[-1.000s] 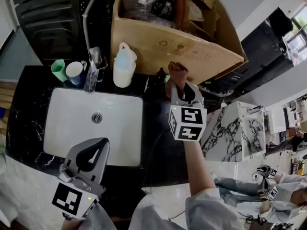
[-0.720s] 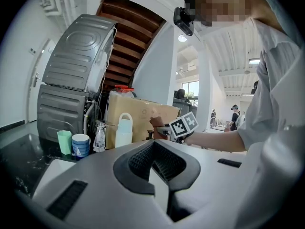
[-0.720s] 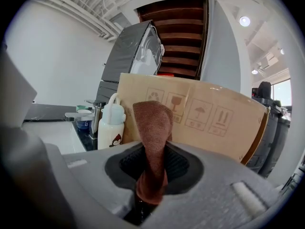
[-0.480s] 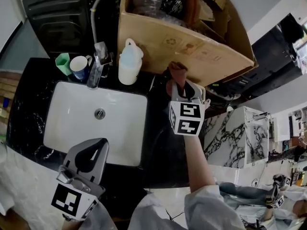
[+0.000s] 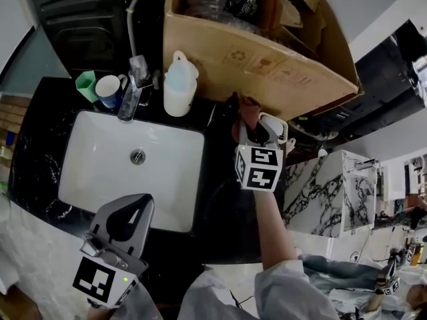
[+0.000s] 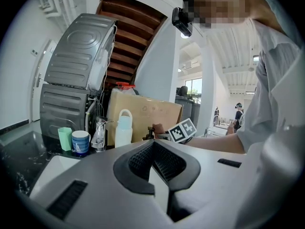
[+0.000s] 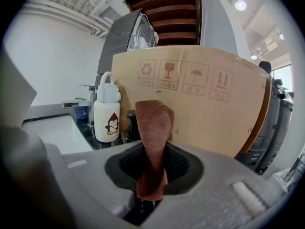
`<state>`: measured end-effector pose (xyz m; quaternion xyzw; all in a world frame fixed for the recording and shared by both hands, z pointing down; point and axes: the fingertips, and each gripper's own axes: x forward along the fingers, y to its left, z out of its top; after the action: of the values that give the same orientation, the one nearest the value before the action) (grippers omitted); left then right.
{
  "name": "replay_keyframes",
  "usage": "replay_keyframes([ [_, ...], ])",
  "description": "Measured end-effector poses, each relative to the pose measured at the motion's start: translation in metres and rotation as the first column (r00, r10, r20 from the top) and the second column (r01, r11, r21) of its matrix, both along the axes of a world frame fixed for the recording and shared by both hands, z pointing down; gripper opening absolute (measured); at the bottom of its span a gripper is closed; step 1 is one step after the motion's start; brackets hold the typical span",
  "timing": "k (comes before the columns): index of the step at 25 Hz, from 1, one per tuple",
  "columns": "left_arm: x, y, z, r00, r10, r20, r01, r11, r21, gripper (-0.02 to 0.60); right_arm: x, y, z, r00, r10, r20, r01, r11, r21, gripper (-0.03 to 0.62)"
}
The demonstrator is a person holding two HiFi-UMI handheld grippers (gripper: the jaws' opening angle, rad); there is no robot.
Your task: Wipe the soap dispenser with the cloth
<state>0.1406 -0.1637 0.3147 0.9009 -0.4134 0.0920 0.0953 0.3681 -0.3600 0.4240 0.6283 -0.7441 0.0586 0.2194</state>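
Gripping brown cloth point(image 7: 153, 128), right tongs point(image 7: 151, 171) before soap dispenser point(image 7: 129, 124), cardboard box point(image 7: 214, 113); left tongs point(image 6: 159, 165) clenched empty.

Just beyond the right gripper's point(image 7: 152, 150) fingertips, the upright cloth point(image 7: 153, 120) covers most of the dark soap dispenser point(image 7: 129, 126). Only the dispenser's pump top and shoulder show beside the cloth, and the cloth's lower end drops out of sight into the gap behind the pads. In the head view the dispenser cannot be made out under cloth and fingers, the cardboard box point(image 5: 267, 59) past the fingertips is cut by the top edge, and far beyond the left gripper's point(image 6: 153, 146) fingertips the people point(image 6: 237, 118) are too small to tell apart.
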Motion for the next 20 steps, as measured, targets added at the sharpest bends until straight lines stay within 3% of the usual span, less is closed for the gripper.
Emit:
replay_keyframes([
  [11,0.008,0.0,-0.002,1.0,0.024,-0.012,-0.024,1.0,0.001,0.003,-0.004,0.021,0.029,1.0,0.009,0.019,-0.007,0.997,-0.076,0.075],
  [20,0.01,0.002,-0.008,0.998,0.049,-0.028,-0.049,0.999,0.017,0.003,0.011,0.034,0.002,0.998,0.047,0.048,-0.045,0.998,-0.05,0.075],
])
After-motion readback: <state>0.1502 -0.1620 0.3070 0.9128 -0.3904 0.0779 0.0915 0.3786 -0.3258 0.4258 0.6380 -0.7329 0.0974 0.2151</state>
